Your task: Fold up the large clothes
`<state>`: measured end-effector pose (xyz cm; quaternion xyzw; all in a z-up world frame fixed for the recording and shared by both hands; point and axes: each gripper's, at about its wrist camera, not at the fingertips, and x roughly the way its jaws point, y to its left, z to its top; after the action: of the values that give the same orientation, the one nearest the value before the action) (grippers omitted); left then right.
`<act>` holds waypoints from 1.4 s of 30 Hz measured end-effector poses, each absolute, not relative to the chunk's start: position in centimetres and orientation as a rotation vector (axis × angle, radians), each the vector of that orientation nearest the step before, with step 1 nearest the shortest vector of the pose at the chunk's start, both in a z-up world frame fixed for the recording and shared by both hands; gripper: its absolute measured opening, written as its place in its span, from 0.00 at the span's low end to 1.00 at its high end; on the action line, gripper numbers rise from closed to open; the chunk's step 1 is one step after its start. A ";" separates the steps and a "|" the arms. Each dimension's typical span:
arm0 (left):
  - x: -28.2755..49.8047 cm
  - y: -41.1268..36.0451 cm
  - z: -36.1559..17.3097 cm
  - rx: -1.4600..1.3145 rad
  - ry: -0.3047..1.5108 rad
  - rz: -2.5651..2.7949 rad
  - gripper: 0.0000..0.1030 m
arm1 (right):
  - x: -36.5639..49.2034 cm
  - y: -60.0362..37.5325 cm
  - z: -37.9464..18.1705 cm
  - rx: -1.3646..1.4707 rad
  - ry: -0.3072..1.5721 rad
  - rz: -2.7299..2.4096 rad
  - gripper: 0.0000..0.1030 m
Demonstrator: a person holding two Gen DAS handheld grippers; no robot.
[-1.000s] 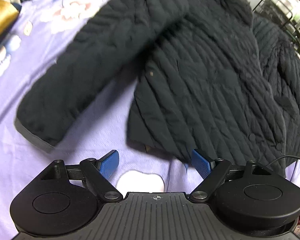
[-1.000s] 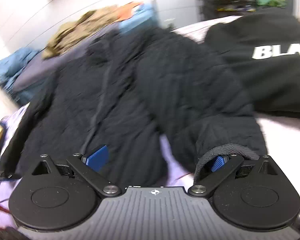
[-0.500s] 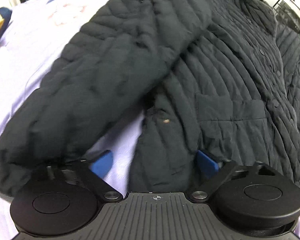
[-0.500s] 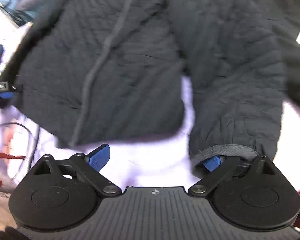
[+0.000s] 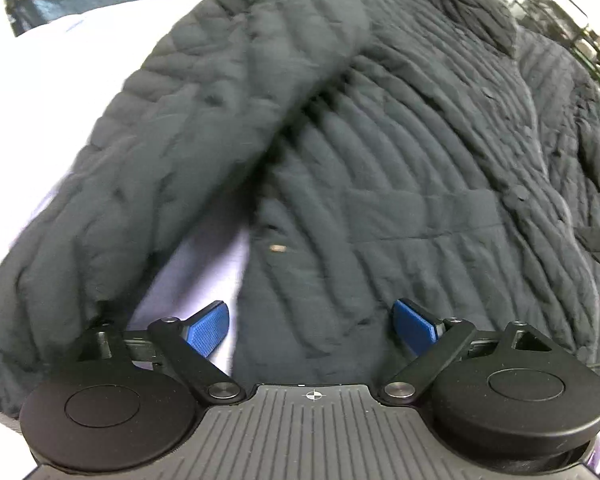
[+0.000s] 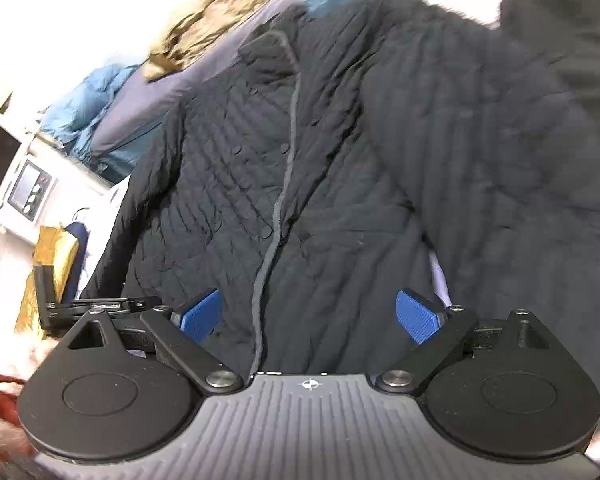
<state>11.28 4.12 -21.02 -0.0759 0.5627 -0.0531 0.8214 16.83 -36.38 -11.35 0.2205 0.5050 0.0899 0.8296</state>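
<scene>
Left tool [image 5: 311,322] is seen with its 2 blue pads spread apart, nothing clamped, just above the hem of the black quilted jacket [image 5: 400,168]; right tool [image 6: 310,316] is likewise held apart over the jacket's hem [image 6: 300,200]; the jacket is laid flat on a lavender bed sheet [image 5: 60,92], 1 sleeve [image 5: 172,152] angled outward.
</scene>
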 end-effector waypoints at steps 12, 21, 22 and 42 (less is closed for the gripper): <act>12.7 3.7 -20.9 -0.242 1.179 -0.145 1.00 | 19.1 -39.2 -20.2 0.643 1.231 0.088 0.41; 10.9 6.7 -12.4 -0.391 0.990 -0.224 0.48 | 16.9 -40.6 -14.1 0.931 1.056 0.188 0.13; 10.3 7.3 -10.5 -0.405 0.944 -0.237 0.46 | 16.6 -40.6 -12.4 0.920 1.031 0.207 0.12; 6.7 7.0 -21.4 -0.402 1.195 0.006 1.00 | 9.2 -37.3 -13.1 0.625 1.177 -0.025 0.38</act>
<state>6.71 6.98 -21.37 -0.1881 0.5587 0.0029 0.8078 9.16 -37.25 -13.10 0.2898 0.5460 -0.0115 0.7859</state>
